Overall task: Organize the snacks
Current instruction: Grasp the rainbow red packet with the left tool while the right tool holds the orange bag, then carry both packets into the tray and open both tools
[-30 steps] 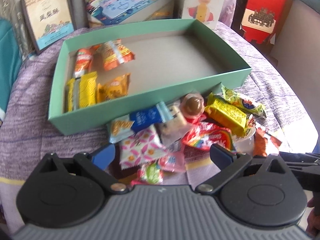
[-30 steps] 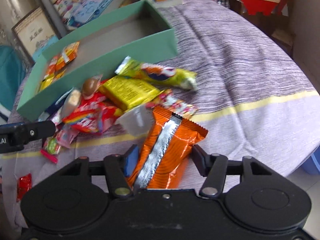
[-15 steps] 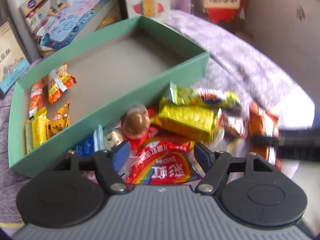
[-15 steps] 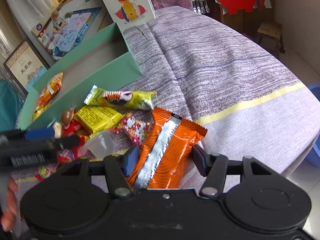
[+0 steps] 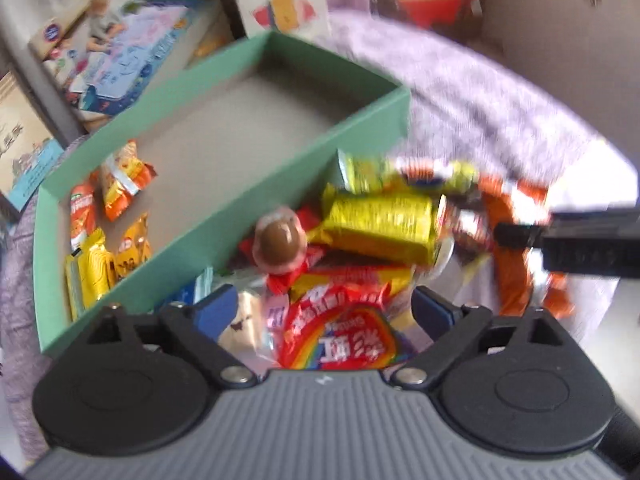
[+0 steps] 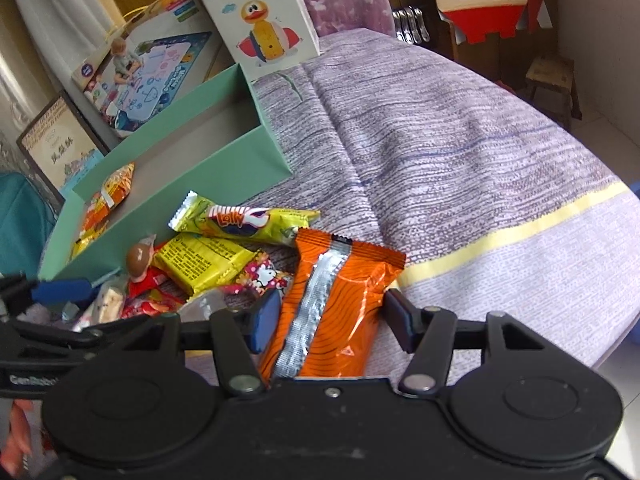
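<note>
A green box (image 5: 240,216) (image 6: 168,168) holds several orange and yellow snack packs at its left end. A pile of snacks lies in front of it on the purple cloth. My left gripper (image 5: 324,312) is open, its jaws either side of a red Skittles bag (image 5: 340,336); a brown-capped candy (image 5: 280,240) and a yellow pack (image 5: 380,224) lie beyond. My right gripper (image 6: 332,320) is open around an orange snack bag (image 6: 336,304), apart from its sides. A yellow-green Lolly pack (image 6: 244,220) lies ahead of it.
Toy boxes (image 6: 264,20) and a framed picture (image 6: 60,148) stand behind the green box. The bed's right edge (image 6: 616,264) drops to the floor. The left gripper shows at the lower left of the right wrist view (image 6: 60,292).
My left gripper has swung right from the pile's left side to over the Skittles bag. My right gripper has turned right and stayed open around the orange bag.
</note>
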`<state>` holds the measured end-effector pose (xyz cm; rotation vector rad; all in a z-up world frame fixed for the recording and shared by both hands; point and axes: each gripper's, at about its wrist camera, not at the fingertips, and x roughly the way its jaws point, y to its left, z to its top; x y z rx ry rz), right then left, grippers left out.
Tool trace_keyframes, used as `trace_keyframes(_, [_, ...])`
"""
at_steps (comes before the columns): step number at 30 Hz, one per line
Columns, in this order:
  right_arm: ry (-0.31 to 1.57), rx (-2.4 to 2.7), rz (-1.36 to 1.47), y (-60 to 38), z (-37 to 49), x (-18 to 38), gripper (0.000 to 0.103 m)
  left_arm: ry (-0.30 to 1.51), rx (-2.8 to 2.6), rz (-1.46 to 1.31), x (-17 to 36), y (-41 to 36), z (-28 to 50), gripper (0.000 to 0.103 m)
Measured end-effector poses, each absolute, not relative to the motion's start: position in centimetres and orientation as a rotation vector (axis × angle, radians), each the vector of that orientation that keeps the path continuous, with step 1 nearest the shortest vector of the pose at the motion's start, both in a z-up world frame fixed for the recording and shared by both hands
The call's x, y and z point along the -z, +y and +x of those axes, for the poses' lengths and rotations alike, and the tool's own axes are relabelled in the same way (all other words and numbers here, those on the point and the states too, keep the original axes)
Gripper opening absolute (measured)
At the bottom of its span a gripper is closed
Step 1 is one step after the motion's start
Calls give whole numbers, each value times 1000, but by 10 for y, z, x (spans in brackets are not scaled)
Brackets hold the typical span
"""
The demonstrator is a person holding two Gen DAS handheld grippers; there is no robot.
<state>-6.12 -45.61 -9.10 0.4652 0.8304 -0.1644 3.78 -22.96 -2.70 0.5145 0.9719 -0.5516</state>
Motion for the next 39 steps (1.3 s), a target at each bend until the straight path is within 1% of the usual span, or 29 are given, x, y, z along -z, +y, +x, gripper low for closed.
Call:
trace_keyframes(3, [831,161,419,-452,-58,91,60,976,540,573,40,-235,36,95])
trace_keyframes(4, [831,162,408,-450,-59,91,60,970,541,585,42,-236,34,93])
trace_keyframes(5, [831,162,398,-448,-58,91,60,959,542,591,42,-238,32,88])
trace_keyframes(6, [832,160,387,-447,-57,91,61,947,565,596,42,-239,29,48])
trace_keyframes(7, [832,159,380,-447,-56,90,60,973,586,598,43,-241,27,42])
trace_keyframes(8, [830,161,381,-447,-56,90,59,961,587,604,42,-243,24,41])
trace_keyframes(9, [828,162,384,-449,-57,90,58,957,599,601,41,-244,21,32])
trace_keyframes(10, [827,162,390,-449,-58,90,57,953,610,591,40,-244,19,27])
trace_keyframes(14, [828,156,372,-450,-58,91,57,1002,627,480,34,-233,22,26])
trace_keyframes(15, [828,156,368,-449,-58,91,57,1019,622,448,34,-227,24,27])
trace_keyframes(16, [828,156,362,-449,-58,91,57,1032,605,422,35,-221,27,34])
trace_keyframes(18, [829,161,347,-446,-57,90,57,1030,569,407,37,-213,29,44])
trace_keyframes(20, [831,162,329,-445,-55,90,57,1025,560,416,38,-214,31,45])
trace_keyframes(21, [833,157,321,-446,-53,90,57,1020,561,429,37,-217,31,50])
trace_keyframes(22, [835,151,320,-447,-52,90,57,1015,569,446,38,-222,30,61])
trace_keyframes(24, [842,137,323,-450,-51,89,57,1003,591,490,43,-231,28,74])
trace_keyframes(25, [845,132,328,-450,-52,88,56,976,592,529,48,-237,24,72])
trace_keyframes(26, [849,124,338,-452,-52,88,55,947,596,574,52,-242,18,66])
trace_keyframes(28, [855,116,365,-455,-54,86,53,899,617,611,52,-245,10,36])
trace_keyframes(32, [856,119,412,-458,-58,82,53,913,621,527,40,-231,11,30])
trace_keyframes(39, [812,104,407,-451,-56,59,49,963,621,271,4,-187,29,29])
